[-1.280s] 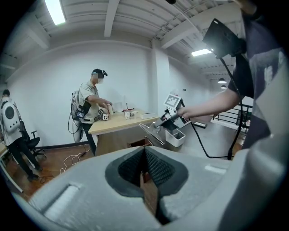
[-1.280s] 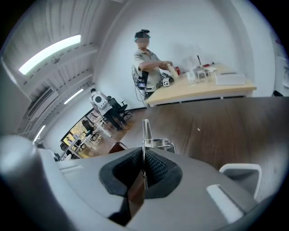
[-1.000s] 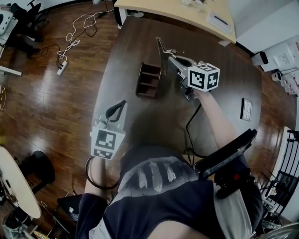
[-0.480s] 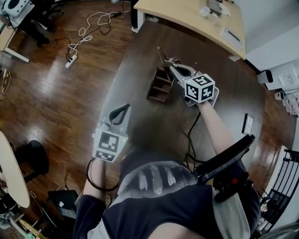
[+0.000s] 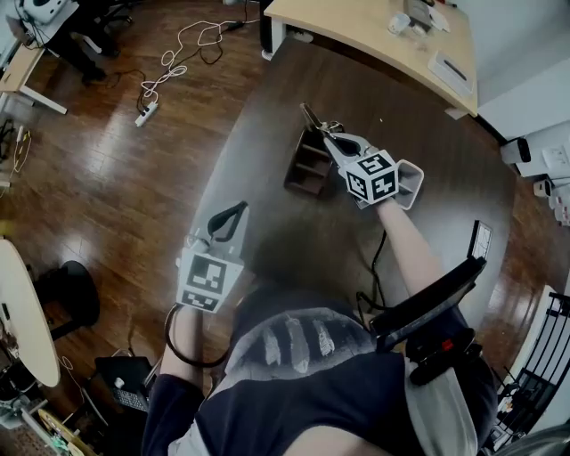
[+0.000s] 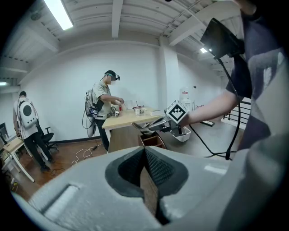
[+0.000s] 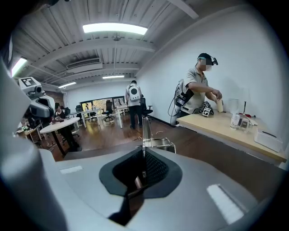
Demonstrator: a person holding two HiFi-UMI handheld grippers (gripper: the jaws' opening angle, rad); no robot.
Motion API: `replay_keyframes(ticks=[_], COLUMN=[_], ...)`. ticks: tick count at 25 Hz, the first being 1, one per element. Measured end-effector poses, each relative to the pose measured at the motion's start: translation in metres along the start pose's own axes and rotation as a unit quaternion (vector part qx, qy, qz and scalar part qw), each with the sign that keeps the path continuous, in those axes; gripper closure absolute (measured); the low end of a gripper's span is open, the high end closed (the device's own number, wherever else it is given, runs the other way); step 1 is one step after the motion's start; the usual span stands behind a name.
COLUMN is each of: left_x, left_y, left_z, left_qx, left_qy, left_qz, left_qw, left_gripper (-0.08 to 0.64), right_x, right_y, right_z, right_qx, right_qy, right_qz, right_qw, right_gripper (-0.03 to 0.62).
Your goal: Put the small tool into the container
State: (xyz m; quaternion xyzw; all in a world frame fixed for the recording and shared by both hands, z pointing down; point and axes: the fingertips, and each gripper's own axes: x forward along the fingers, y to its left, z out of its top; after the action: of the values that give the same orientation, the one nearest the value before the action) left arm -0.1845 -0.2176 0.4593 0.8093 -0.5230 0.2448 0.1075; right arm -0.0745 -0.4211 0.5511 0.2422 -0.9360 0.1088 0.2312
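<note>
Dark table (image 5: 445,169) bearing the brown container (image 5: 309,165) stands on glossy wooden floor (image 5: 98,205).

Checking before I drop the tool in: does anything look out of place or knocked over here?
Nothing stands out on the table: the container stands upright, and the right gripper holds the small tool above it. Only a white cable sprawls loose on the floor.

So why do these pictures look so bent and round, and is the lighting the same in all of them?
Head view: dim, wide-angle, the table edges bow. Left gripper view: fisheye circle, black corners, bright ceiling light. Right gripper view: same fisheye, glaring ceiling strip, small tool gleaming.
</note>
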Motion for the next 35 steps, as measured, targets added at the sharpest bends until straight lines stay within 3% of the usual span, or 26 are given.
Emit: replay_keyframes(ticks=[6, 14, 18, 21, 27, 29, 31, 35], left_x=[-0.002, -0.015, -0.023, -0.031, -0.037, -0.039, -0.04, -0.044], left_y=[-0.009, -0.025, -0.031, -0.034, -0.048, -0.051, -0.058, -0.076], left_z=[0.008, 0.005, 0.005, 0.003, 0.007, 0.012, 0.016, 0.022], left_qx=[0.008, 0.007, 0.009, 0.007, 0.008, 0.011, 0.012, 0.011], left_qy=[0.01, 0.026, 0.033, 0.037, 0.037, 0.033, 0.03, 0.031], left_qz=[0.017, 0.041, 0.059, 0.07, 0.083, 0.088, 0.094, 0.112], left_qw=[0.9998, 0.9988, 0.9977, 0.9969, 0.9958, 0.9955, 0.9951, 0.9932], left_gripper=[0.557, 0.557, 0.557, 0.557, 0.557, 0.557, 0.557, 0.557], right_x=[0.005, 0.008, 0.003, -0.007, -0.035, -0.046, -0.059, -0.086], right_y=[0.007, 0.009, 0.004, 0.003, -0.008, -0.006, 0.0, 0.027], right_z=[-0.012, -0.021, -0.027, -0.028, -0.022, -0.011, -0.002, 0.017], right_qx=[-0.028, -0.021, -0.026, -0.03, -0.035, -0.033, -0.029, -0.011], right_qy=[0.009, 0.026, 0.033, 0.033, 0.028, 0.017, 0.008, -0.028], right_qz=[0.015, 0.022, 0.009, 0.001, -0.021, -0.021, -0.014, 0.05], right_qw=[0.999, 0.999, 0.999, 0.999, 0.999, 0.999, 0.999, 0.998], right_gripper=[0.589, 0.568, 0.551, 0.476, 0.471, 0.495, 0.591, 0.591])
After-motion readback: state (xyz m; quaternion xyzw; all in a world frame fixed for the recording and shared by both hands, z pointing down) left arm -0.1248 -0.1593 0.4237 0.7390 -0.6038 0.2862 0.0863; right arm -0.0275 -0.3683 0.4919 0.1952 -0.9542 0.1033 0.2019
